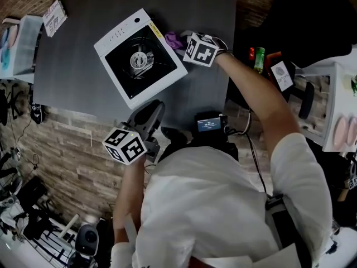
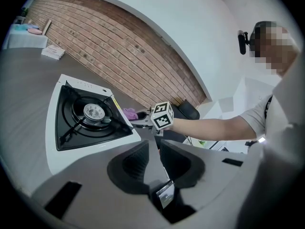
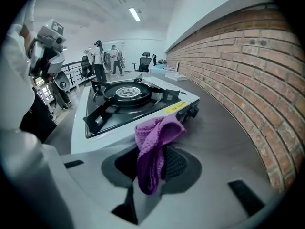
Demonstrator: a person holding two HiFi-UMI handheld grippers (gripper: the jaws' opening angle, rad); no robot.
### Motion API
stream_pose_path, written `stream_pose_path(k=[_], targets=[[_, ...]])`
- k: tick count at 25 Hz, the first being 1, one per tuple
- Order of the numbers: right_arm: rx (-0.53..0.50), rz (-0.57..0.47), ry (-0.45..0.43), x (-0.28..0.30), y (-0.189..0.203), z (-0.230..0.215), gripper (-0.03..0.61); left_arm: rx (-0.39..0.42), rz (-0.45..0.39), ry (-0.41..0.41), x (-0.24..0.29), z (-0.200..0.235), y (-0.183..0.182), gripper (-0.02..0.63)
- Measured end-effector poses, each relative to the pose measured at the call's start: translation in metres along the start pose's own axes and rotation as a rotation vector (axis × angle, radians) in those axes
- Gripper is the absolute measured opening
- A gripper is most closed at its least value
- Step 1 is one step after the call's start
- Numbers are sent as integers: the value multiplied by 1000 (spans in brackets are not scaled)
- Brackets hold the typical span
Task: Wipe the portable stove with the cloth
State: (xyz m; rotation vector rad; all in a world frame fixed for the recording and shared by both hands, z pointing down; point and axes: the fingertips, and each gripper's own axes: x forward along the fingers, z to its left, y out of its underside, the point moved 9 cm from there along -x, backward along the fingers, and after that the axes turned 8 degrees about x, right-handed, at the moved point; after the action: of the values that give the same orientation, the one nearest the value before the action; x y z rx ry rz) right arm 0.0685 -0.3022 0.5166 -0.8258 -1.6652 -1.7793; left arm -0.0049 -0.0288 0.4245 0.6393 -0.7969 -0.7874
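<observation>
Beside the knob corner of the white square portable stove (image 1: 125, 96), on the grey desk (image 1: 72, 66), my right claw (image 3: 152, 157) grips the purple knitted cloth (image 3: 153, 140). Left claw (image 2: 153, 148) released, empty. Advice: lay cloth flat, overlapping strokes.

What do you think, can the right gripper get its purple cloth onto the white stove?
Probably yes. The right gripper holds the purple cloth just beside the white square stove; nothing lies between.
</observation>
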Motion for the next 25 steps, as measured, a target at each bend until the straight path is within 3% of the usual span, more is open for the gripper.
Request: stream_pose_path(k=[25], targets=[[-6,-19,-33,-21,26,32,106,-3,-1,-14,8,-27,15,67]])
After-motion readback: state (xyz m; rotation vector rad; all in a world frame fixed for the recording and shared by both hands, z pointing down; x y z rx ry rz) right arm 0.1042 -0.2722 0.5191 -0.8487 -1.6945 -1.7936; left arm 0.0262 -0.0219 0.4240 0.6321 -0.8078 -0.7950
